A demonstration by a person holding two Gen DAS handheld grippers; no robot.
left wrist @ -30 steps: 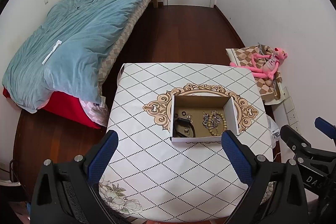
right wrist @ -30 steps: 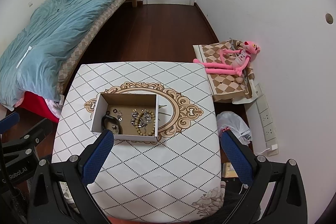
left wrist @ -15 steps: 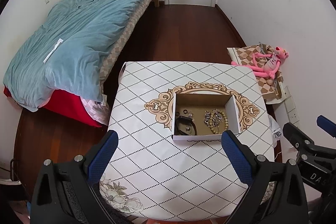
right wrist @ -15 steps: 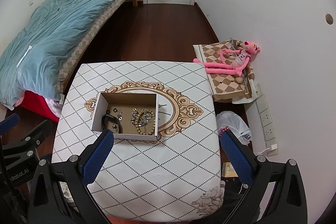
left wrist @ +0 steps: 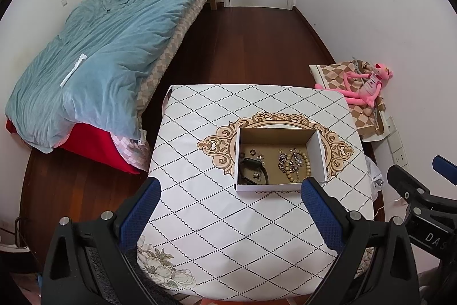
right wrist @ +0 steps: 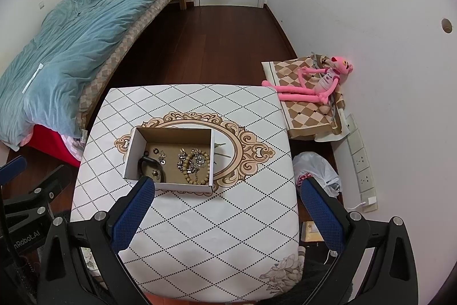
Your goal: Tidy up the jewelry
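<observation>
Two grippers with blue-padded black fingers hang above a square table covered in a white diamond-patterned cloth (left wrist: 217, 219), and both stand wide apart, holding nothing. In the left wrist view, the left gripper (left wrist: 230, 212) fills the bottom of the frame, and the right gripper (right wrist: 227, 212) does the same in the right wrist view. Just right of centre in the left view sits an open shallow cardboard box with white outer walls (left wrist: 320, 155), resting on the cloth's beige ornamental medallion (left wrist: 217, 146). Inside it, a black strap-like band (left wrist: 252, 169) lies at lower left, a string of tan wooden beads (left wrist: 298, 162) tangled with silver chain jewelry (left wrist: 282, 159) at right. A pink plush toy (right wrist: 317, 83) lies on a checked cushion (right wrist: 302, 110) at the right edge, by the wall.
</observation>
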